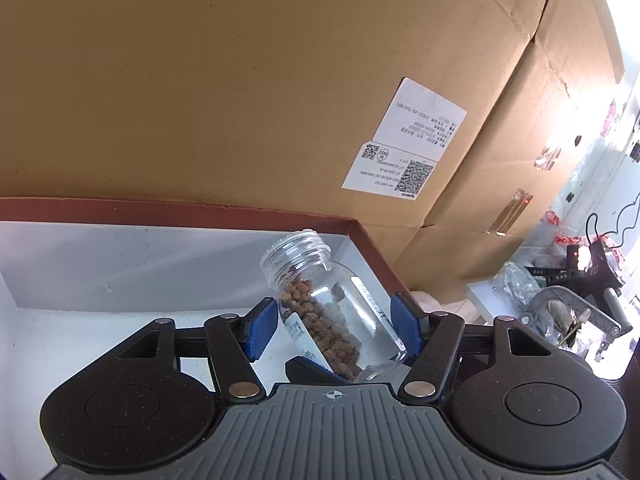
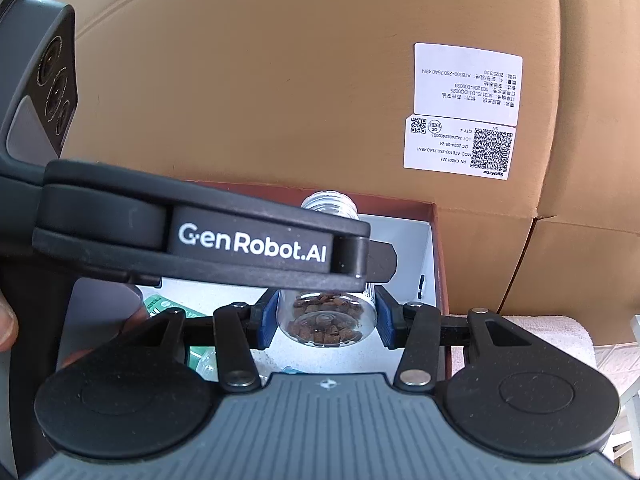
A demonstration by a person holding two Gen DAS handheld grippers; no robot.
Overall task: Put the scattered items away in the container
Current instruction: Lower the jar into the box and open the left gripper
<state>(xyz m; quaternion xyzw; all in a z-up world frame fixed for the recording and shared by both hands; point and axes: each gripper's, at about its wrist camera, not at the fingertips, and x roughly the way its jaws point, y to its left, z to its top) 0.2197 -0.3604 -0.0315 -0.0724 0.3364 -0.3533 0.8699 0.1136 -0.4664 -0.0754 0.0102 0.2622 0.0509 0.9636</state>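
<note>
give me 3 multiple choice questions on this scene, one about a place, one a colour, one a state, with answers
1. Where is the jar?
A on the towel
B within the red-rimmed box
C on top of the carton

2. The left gripper has pads of what colour?
A blue
B green
C yellow

3. The jar's mouth is:
A capped
B corked
C open, no lid

Answers: B, the box's walls and white floor surround it; A, both pads show blue; C, bare threads show at the neck.
</note>
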